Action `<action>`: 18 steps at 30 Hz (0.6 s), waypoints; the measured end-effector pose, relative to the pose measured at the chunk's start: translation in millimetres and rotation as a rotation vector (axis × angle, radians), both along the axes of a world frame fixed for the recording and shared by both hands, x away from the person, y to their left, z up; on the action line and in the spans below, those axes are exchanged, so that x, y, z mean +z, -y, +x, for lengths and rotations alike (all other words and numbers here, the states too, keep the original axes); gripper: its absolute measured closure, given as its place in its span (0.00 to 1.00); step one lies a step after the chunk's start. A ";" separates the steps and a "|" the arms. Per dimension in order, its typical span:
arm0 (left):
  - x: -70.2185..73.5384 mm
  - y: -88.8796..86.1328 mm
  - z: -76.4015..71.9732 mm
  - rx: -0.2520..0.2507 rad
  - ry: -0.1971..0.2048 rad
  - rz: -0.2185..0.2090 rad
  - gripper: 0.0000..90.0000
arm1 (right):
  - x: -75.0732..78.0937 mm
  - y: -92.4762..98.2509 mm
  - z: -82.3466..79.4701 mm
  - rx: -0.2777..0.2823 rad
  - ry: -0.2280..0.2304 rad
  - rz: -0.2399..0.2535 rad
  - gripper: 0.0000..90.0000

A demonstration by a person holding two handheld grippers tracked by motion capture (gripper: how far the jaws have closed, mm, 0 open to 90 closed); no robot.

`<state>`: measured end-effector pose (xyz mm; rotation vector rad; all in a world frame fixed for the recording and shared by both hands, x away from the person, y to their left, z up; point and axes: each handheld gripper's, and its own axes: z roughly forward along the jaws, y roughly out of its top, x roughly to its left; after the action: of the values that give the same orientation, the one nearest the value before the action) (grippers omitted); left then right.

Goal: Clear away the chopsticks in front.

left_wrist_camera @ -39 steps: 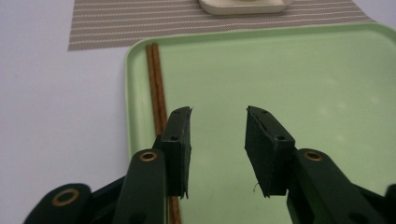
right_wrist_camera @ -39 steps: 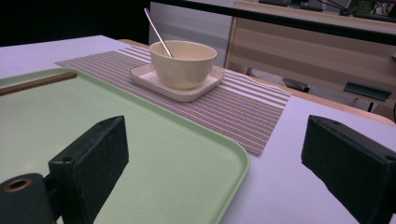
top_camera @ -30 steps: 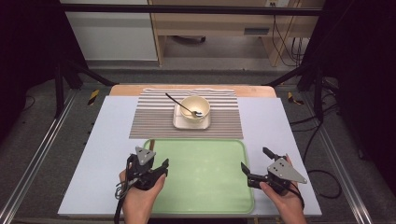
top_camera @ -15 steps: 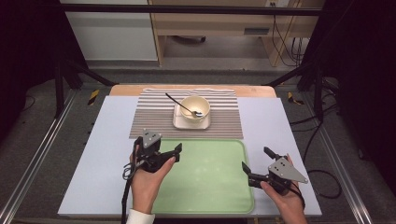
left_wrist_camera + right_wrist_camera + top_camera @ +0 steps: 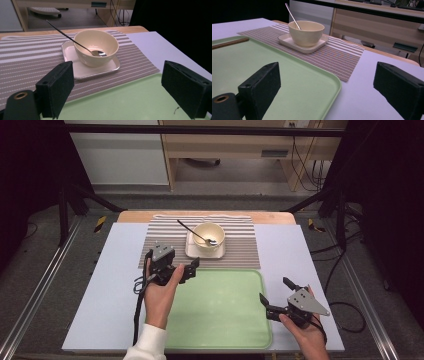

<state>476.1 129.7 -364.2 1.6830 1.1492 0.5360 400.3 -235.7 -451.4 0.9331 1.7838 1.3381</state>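
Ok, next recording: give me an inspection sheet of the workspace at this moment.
Surface: pale table with striped placemat and green tray.
Job's things: cream bowl on a square plate, spoon resting inside the bowl.
Clutter: thin brown stick lying on the tray.
Grippers: left gripper open, its jaws have just been opening, nothing between them; right gripper open, empty, over the tray's right edge.
Cables: one trails from each gripper; more hang beyond the table.
Surroundings: wooden furniture, dark frame posts.
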 end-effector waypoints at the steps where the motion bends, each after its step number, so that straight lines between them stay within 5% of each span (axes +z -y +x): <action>1: 0.7 1.1 3.0 0.004 0.001 0.005 0.12 | 0.0 0.0 0.0 0.000 0.000 -0.001 0.08; 5: 3.7 3.5 10.5 0.043 0.039 0.012 0.13 | 0.0 -0.3 0.0 -0.001 -0.002 -0.002 0.08; 13: 6.1 4.9 28.9 0.080 0.068 -0.059 0.14 | 0.3 -0.1 0.2 -0.003 -0.003 -0.003 0.08; 18: 6.2 8.3 40.8 0.087 0.071 -0.040 0.13 | 0.2 -0.6 0.1 -0.001 -0.003 -0.002 0.08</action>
<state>516.9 121.4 -358.0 1.5729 1.1781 0.6189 400.5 -235.1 -451.1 0.9347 1.7866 1.3350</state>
